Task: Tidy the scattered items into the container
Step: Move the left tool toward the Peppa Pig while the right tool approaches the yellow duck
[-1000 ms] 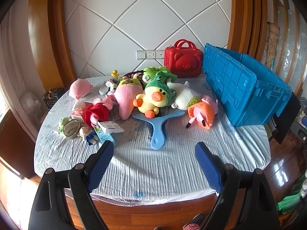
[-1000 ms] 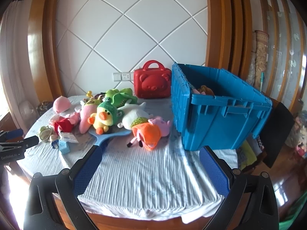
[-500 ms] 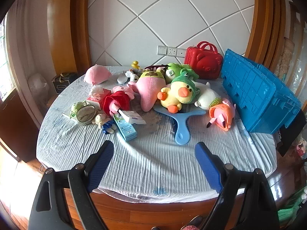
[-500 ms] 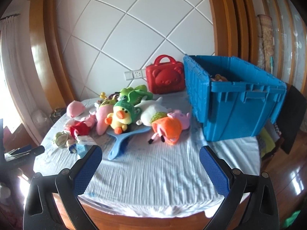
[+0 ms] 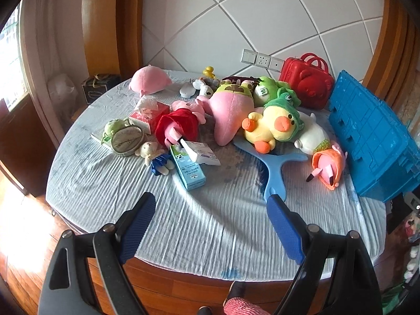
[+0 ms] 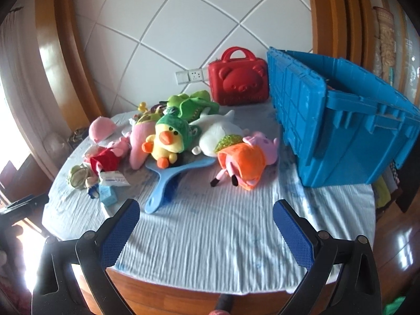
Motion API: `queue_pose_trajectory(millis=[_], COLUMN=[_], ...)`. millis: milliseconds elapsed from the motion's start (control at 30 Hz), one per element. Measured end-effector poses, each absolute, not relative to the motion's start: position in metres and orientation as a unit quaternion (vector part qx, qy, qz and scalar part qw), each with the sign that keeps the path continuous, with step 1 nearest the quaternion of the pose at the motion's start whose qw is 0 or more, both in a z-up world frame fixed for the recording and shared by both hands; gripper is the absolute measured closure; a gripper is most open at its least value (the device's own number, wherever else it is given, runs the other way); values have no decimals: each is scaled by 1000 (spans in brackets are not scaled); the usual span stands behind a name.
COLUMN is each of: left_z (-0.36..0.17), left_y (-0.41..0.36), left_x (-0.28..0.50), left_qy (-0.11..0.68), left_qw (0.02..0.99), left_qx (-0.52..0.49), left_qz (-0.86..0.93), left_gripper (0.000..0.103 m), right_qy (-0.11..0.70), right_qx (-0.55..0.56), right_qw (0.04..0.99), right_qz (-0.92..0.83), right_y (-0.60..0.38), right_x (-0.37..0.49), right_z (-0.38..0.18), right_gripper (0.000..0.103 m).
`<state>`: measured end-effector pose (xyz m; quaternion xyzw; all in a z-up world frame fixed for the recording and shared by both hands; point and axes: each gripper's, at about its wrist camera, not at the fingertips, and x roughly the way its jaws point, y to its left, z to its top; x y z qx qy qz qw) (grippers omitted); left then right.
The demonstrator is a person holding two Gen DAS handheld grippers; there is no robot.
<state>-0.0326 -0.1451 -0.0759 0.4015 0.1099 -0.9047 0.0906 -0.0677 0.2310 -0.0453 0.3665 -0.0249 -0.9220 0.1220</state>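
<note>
Round table [image 5: 210, 225] with a wrinkly pale blue cloth, toys piled across the far half. Blue crate [image 6: 338, 128] on the right side, open top, something orange just peeking inside but too hidden to tell. Red case [image 6: 239, 78] at the far edge beside it, against the wall.

Yellow duck [image 5: 270, 128] in the middle, sitting on a blue paddle [image 5: 273, 168] whose handle points at the near edge. Orange pig [image 6: 241, 160] just right of that, near the crate but not touching. White plush [image 6: 218, 134] tucked behind it. Pink carrot [image 5: 231, 113] left of the duck, red pig [image 5: 178, 126] further left, teal box [image 5: 187, 168] and a tiny bear [image 5: 155, 155] nearer. Pink cap [image 5: 149, 81] far left.

Left gripper [image 5: 210, 212] wide apart, nothing between the pads, hanging over the near edge by the paddle handle. Right gripper [image 6: 204, 215] same deal, spread and empty over bare cloth.
</note>
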Motion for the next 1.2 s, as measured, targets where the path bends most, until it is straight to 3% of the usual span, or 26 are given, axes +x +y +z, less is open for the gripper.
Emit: queue_pose_trajectory(millis=[333,733,1200], left_z=[-88,-92,-128], left_y=[-158,-198,-281], left_x=[-100,-138,-254], left_qy=[117,124,70], left_qw=[169,222,111], left_qx=[424,444,489], left_qz=[-882,-859,-862], left_gripper=[16,16,16], right_qy=[0,14,-17], right_qx=[411,431,447], right_qw=[165,223,133], right_qz=[-896,-874,-885], right_y=[216,162,73], right_x=[-191,-274,-301], right_z=[-82,-96,-111], right_gripper=[0,0,0])
